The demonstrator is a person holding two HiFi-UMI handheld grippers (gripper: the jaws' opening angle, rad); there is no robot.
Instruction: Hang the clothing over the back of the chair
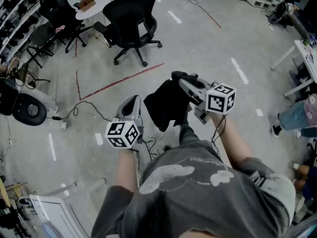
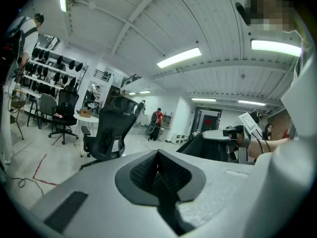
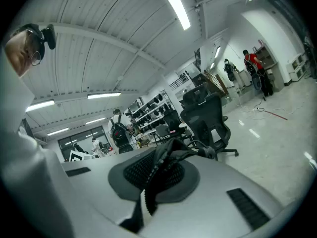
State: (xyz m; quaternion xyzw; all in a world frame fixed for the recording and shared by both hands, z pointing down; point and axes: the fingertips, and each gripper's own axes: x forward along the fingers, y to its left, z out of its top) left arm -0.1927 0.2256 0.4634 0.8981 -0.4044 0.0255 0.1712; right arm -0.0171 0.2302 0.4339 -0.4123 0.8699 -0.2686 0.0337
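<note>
A black garment (image 1: 167, 105) hangs in front of me above the floor, and my right gripper (image 1: 182, 81) is shut on its upper edge. In the right gripper view a fold of the black cloth (image 3: 166, 158) with a zipper strip is pinched between the pads. My left gripper (image 1: 134, 101) sits just left of the garment, apart from it, shut with nothing in it; its pads (image 2: 168, 172) meet in a line. The black mesh office chair (image 1: 131, 21) stands on the floor ahead, also seen as the chair (image 2: 108, 133) and the chair (image 3: 205, 117) in the gripper views.
A small round white table (image 1: 94, 6) and another black chair (image 1: 59, 14) stand at the left beside shelving. Cables (image 1: 79, 108) trail over the floor near a red tape line (image 1: 121, 81). White desks (image 1: 304, 58) and a seated person (image 1: 299, 115) are at the right.
</note>
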